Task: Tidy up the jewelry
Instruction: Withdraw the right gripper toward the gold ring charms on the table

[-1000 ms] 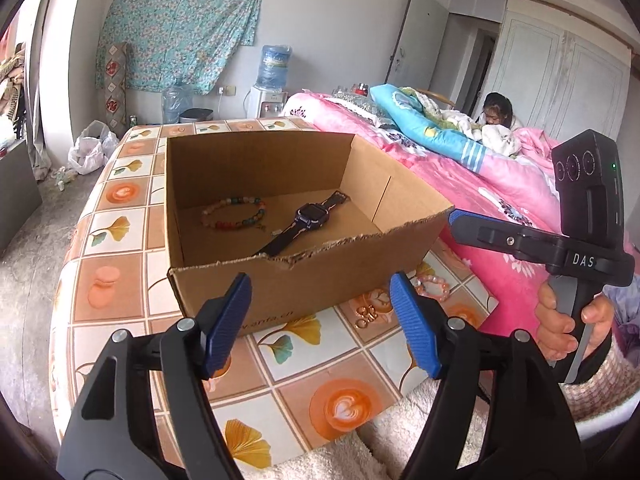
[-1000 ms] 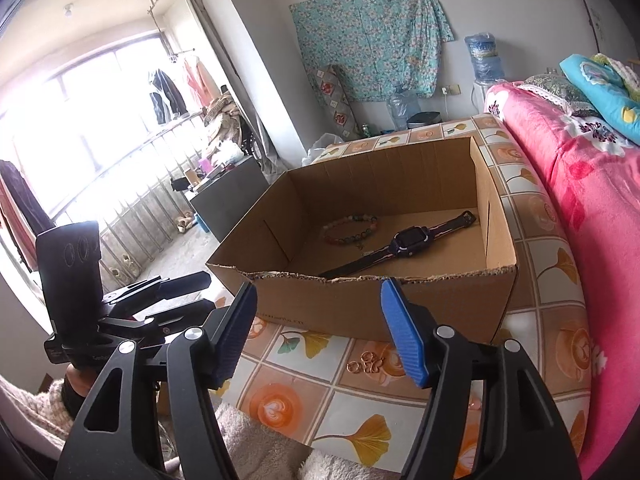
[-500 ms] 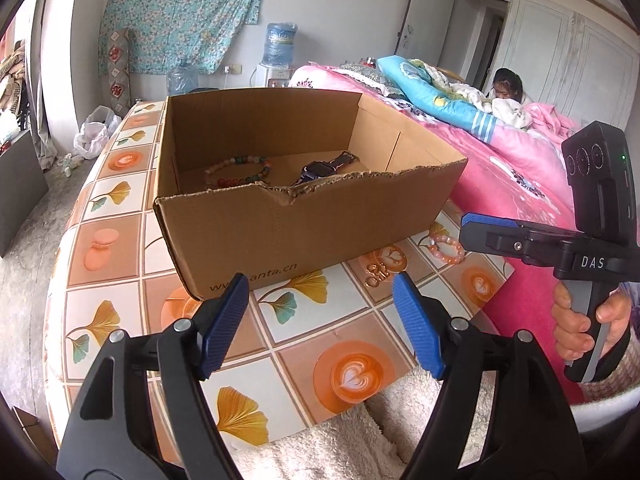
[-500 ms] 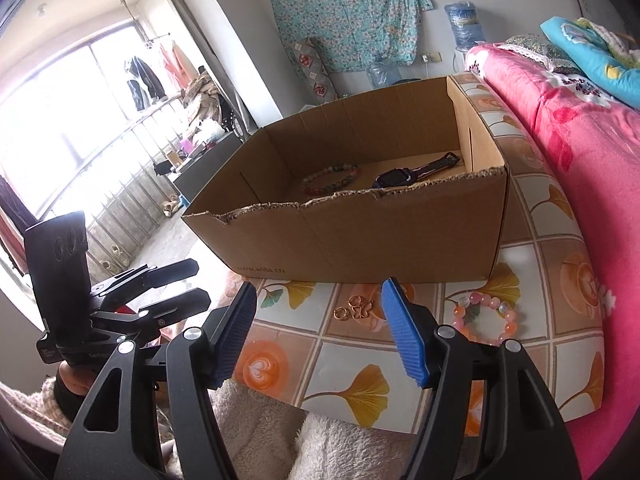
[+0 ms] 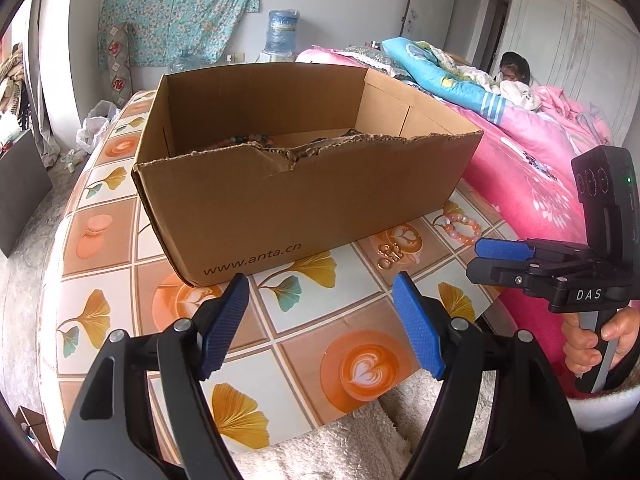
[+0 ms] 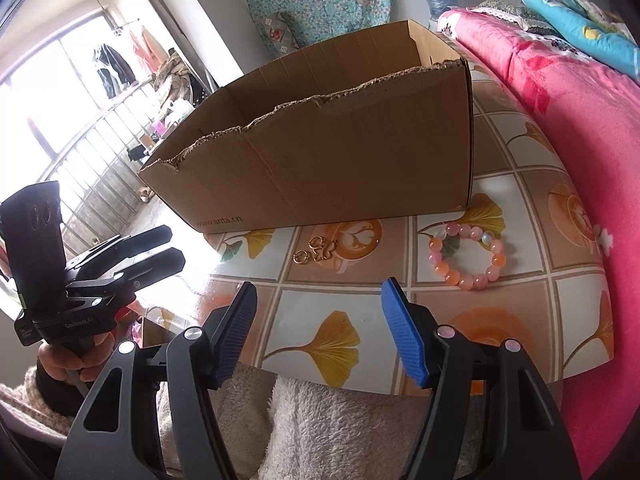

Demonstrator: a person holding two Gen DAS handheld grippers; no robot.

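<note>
On tiled table [image 6: 520, 188], box [image 6: 340, 160] behind bracelet [image 6: 466, 256] & rings [image 6: 316, 250], both grippers' fingers apart.

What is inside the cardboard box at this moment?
In the left wrist view, only part of a multicoloured bead bracelet shows over the torn front rim of the cardboard box. The rest of the floor is hidden by that wall; the right wrist view shows none of it.

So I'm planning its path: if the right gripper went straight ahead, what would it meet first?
Probably the gold rings on the table, then the cardboard box; depth is unclear. The right gripper is open.
</note>
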